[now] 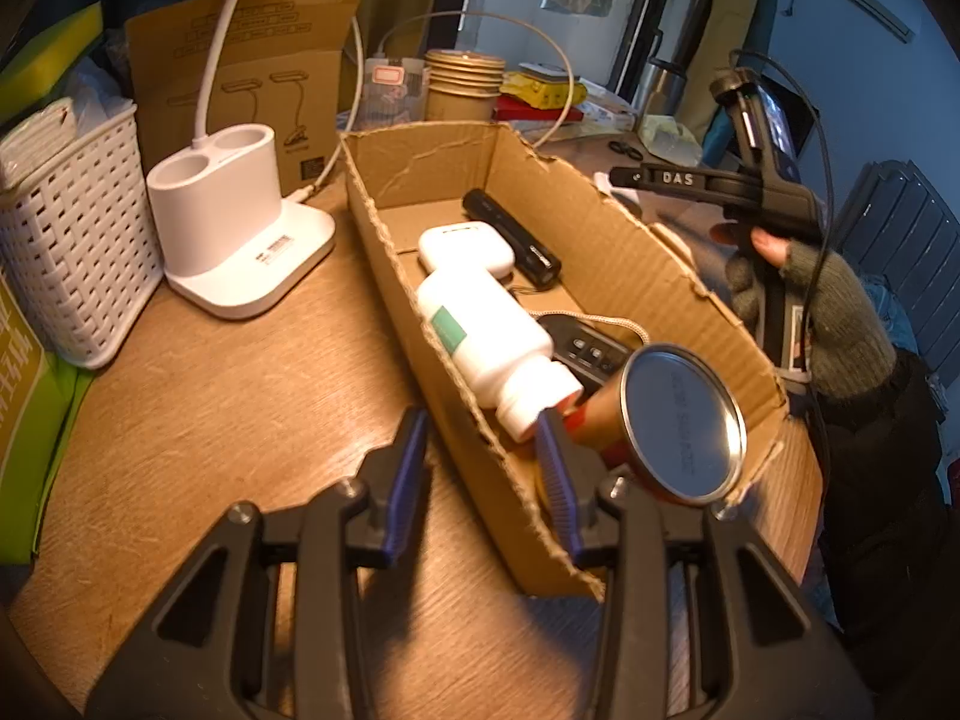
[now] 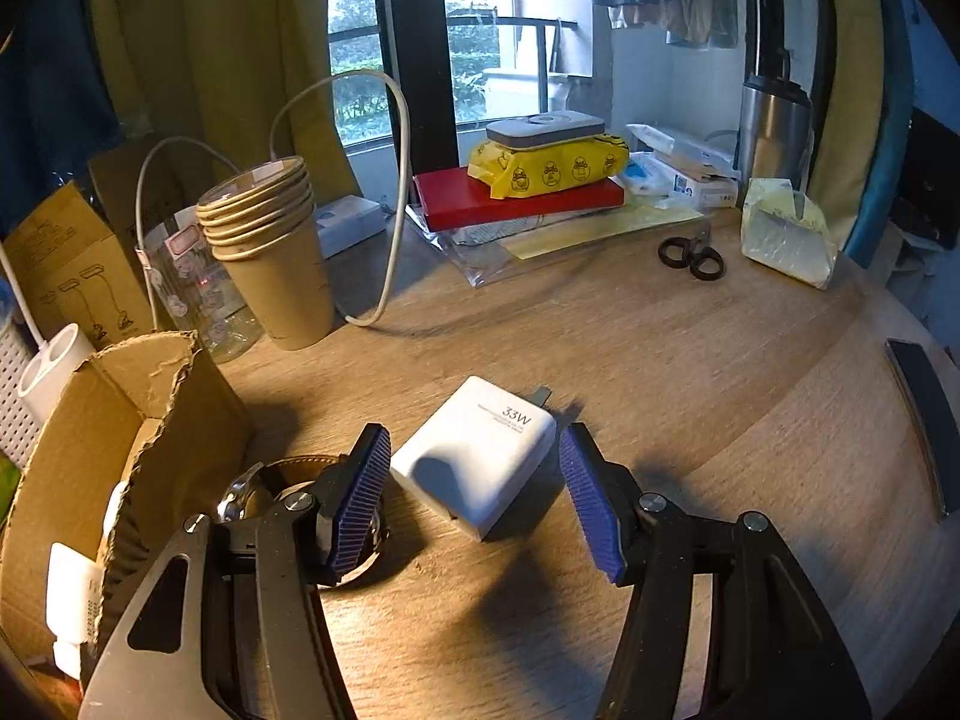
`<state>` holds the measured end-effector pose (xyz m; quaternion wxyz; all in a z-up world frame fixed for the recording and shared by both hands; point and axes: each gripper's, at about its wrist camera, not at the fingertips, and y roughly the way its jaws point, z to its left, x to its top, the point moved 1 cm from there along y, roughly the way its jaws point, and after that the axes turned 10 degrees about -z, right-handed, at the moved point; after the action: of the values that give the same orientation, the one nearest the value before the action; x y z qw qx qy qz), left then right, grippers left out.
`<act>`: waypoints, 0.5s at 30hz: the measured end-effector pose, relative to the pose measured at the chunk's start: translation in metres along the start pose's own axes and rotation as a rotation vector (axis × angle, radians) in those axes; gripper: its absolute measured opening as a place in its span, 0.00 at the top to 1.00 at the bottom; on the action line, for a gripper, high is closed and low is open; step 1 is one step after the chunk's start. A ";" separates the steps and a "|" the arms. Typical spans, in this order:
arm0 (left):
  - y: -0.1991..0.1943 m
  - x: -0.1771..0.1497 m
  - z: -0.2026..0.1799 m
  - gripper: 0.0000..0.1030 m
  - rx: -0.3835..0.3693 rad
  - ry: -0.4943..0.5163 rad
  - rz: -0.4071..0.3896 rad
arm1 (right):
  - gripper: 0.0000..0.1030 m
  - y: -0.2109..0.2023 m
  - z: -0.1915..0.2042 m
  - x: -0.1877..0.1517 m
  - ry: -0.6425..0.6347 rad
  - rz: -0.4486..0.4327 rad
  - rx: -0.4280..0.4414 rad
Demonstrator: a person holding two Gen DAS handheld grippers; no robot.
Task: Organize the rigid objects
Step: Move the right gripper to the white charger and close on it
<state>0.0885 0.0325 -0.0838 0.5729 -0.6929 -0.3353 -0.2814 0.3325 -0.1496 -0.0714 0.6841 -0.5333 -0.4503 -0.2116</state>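
You are at the pick-up step. Your right gripper (image 2: pixel 474 495) hangs over the white charger (image 2: pixel 480 459) on the wooden table (image 2: pixel 690 372), tongs spread to either side of it, neither pad pressing on it. The charger lies just right of the cardboard box (image 1: pixel 600 252), with a wristwatch (image 2: pixel 300 498) between them under your left-hand finger. Your left gripper (image 1: pixel 483 480) straddles the box's near wall, tongs apart and pinching nothing; a bottle (image 1: pixel 486 330) and a can (image 1: pixel 678 420) lie inside. Next, lower and square the pads on the charger's flat sides before closing.
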 end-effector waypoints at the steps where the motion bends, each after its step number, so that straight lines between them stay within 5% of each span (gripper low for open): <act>1: 0.000 0.000 0.000 0.61 0.000 0.000 0.000 | 0.40 0.002 0.000 0.000 -0.004 0.003 -0.005; 15: 0.000 0.000 0.001 0.61 -0.001 -0.001 0.000 | 0.39 0.023 0.011 -0.002 -0.061 0.034 -0.032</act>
<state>0.0882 0.0335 -0.0839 0.5726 -0.6932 -0.3354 -0.2814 0.3453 -0.1317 -0.0850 0.6651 -0.5581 -0.4581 -0.1908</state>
